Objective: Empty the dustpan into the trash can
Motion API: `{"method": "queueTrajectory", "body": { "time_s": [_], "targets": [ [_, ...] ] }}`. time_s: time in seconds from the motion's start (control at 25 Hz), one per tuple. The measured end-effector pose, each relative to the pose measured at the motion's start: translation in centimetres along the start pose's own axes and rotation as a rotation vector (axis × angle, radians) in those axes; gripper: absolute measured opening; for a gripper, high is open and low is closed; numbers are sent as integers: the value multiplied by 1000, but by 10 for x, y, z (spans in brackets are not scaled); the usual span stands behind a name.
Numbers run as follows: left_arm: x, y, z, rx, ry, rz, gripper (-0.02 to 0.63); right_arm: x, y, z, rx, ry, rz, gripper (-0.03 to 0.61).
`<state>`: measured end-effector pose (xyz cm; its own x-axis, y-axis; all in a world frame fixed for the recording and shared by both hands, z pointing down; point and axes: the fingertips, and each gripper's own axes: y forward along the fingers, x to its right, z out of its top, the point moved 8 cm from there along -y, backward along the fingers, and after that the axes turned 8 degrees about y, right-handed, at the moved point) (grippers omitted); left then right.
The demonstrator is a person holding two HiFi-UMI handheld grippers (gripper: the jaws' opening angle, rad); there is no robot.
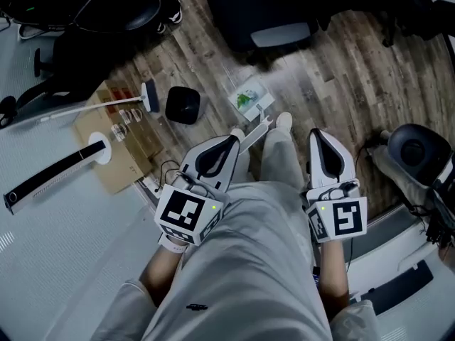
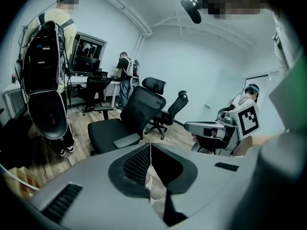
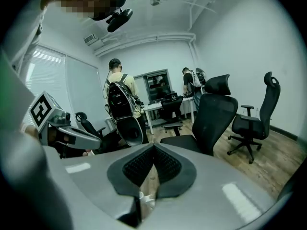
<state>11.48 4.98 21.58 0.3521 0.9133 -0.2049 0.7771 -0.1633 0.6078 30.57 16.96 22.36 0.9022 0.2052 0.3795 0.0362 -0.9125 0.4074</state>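
Dustpan (image 1: 250, 98), pale with something green in it, lies on the wooden floor (image 1: 334, 55) just past the person's shoes, its handle pointing back toward them. The black trash can (image 1: 183, 105) stands near it on the left, not touching it. The left tool (image 1: 232, 141) and the right tool (image 1: 318, 135) hang over the person's legs, both closed with nothing between their jaws.

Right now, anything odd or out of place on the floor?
Nothing looks spilled or broken. A flattened cardboard sheet lies on the floor, and a white-handled brush lies across it. The dustpan, with what look like green scraps inside, sits on the floor, apart from the trash can.
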Motion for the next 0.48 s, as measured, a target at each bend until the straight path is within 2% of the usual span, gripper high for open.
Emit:
{"method": "queueTrajectory", "body": {
  "time_s": [0.28,0.48],
  "targets": [
    [2,14,-20,-17,7,33,9,6,24,-26,-86,-34,103,8],
    [-1,22,-46,-72,-41,33,19,-1,34,-50,-119,-101,140,8]
  ]
}}
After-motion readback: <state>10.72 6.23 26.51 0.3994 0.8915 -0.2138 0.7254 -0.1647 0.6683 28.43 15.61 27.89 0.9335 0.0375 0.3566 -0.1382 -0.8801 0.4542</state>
